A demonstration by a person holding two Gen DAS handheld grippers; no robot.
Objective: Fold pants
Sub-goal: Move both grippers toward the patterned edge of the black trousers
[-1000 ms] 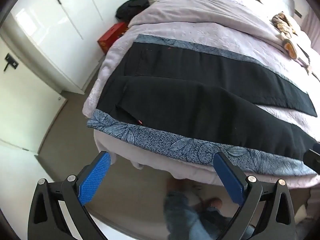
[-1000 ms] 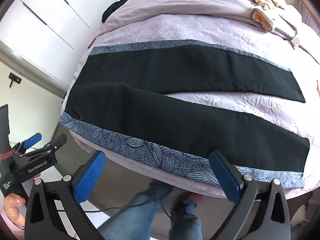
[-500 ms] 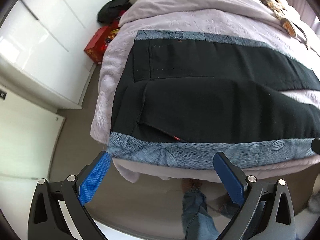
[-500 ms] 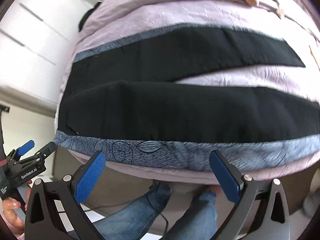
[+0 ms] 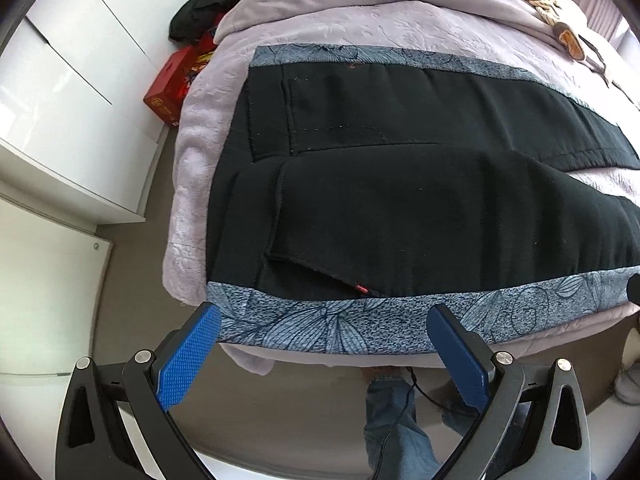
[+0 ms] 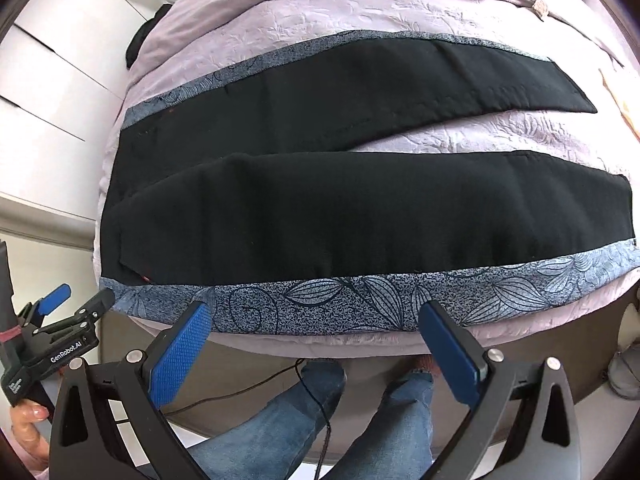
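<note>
Black pants [image 5: 400, 200] with grey-blue floral side stripes lie spread flat on the bed, waist to the left, both legs running right and parted in a V [image 6: 360, 208]. My left gripper [image 5: 324, 344] is open and empty, hovering just off the near stripe by the waist and pocket. My right gripper [image 6: 316, 340] is open and empty, just off the near stripe at mid-leg. The left gripper also shows in the right wrist view [image 6: 60, 332] at the lower left, held by a hand.
The pants rest on a lilac quilted bedspread [image 5: 400, 28]. A plush toy [image 5: 552, 4] lies at the far right of the bed. White wardrobes [image 5: 72, 92], a red box [image 5: 172, 88] and a dark bag [image 5: 204, 4] stand left of the bed. My legs in jeans [image 6: 304, 420] stand below.
Both grippers have moved closer to the near edge of the pants and tilted down over it. The pants have not moved. Both grippers stay open.
</note>
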